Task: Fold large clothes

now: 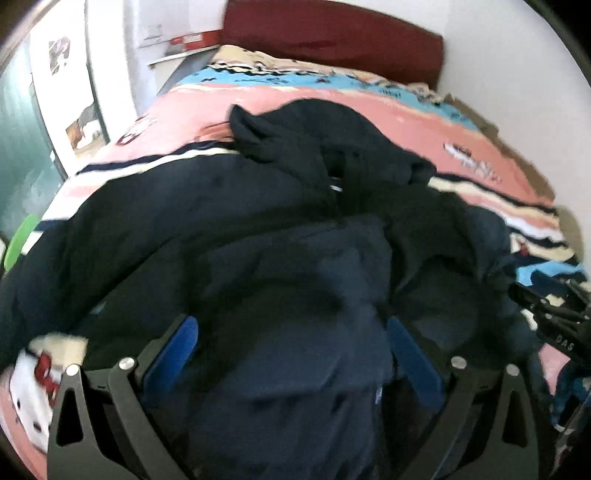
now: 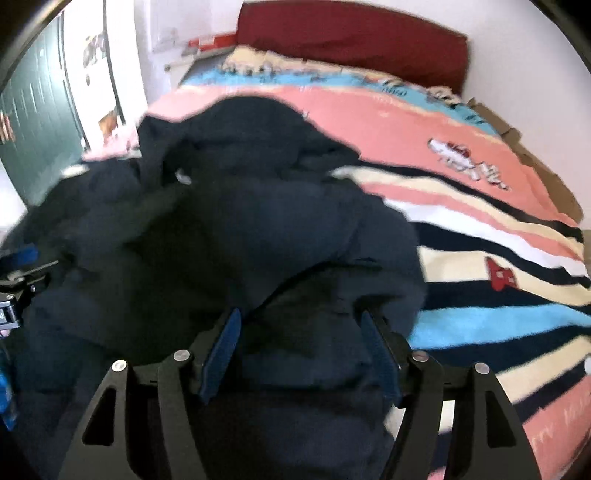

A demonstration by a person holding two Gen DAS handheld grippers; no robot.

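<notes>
While the dark navy padded jacket (image 1: 236,229) lies bunched across the near half of the bed (image 1: 388,107), the left tool (image 1: 291,332) stands with its blue pads wide apart and a thick fold of the jacket bulging between them; whether the pads press on it cannot be told. At centre, the jacket's collar end points toward the red headboard (image 1: 332,33). Farther right, the right tool (image 2: 301,332) is likewise spread around a bulky fold of the jacket (image 2: 221,229), grip unclear. Beyond it, the striped blanket (image 2: 498,258) lies bare.
</notes>
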